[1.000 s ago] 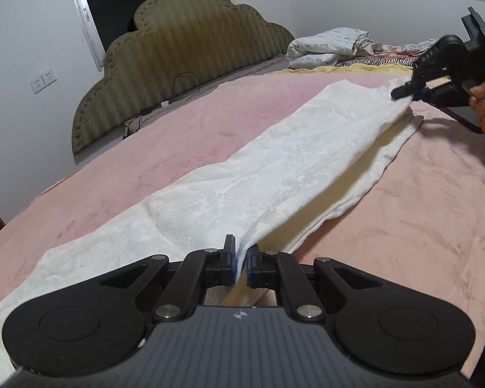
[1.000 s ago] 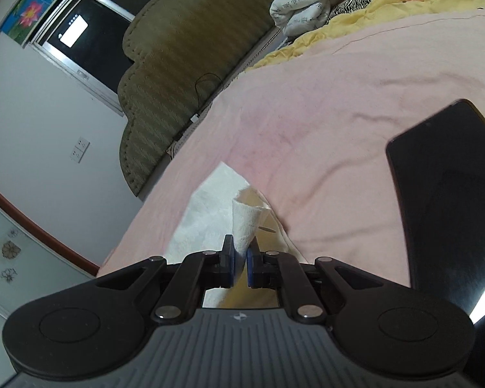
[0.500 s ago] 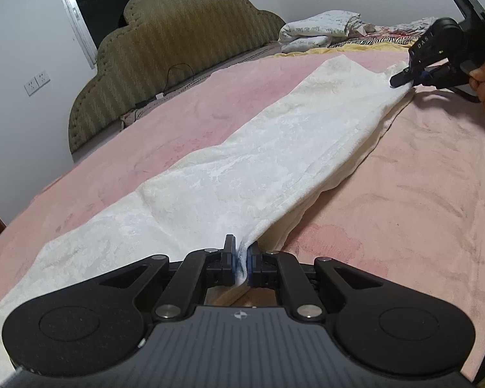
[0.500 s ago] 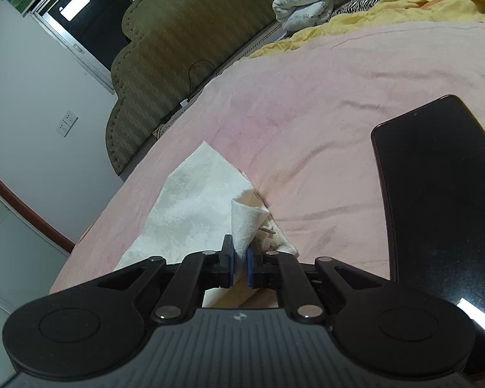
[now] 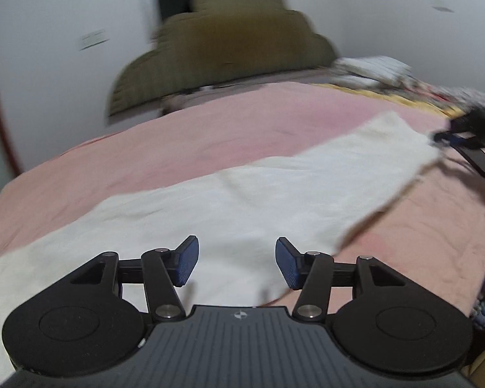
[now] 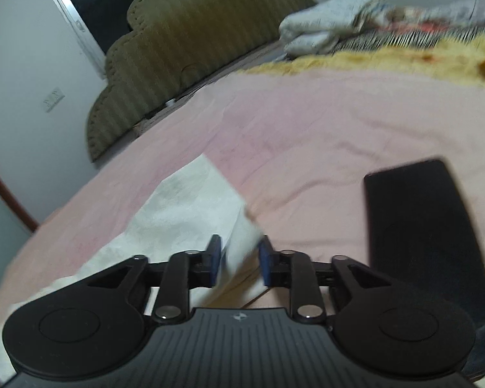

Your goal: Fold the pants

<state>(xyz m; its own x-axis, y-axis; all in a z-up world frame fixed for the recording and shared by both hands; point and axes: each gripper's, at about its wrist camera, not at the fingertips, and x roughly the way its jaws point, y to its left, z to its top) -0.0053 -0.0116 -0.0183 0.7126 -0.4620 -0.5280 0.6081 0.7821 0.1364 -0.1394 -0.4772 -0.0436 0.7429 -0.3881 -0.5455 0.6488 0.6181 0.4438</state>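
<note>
White pants lie folded lengthwise in a long strip across the pink bed cover. My left gripper is open and empty just above the near end of the strip. My right gripper is open, with a raised corner of the pants loose between its parted fingers. The right gripper also shows in the left wrist view at the far end of the strip. Both views are blurred.
A black phone lies on the cover right of the right gripper. An olive headboard stands against the wall. Piled bedding and a yellow blanket lie at the far right.
Both grippers have opened and let go of the pants. The pants have dropped flat onto the cover. The left gripper has swung left.
</note>
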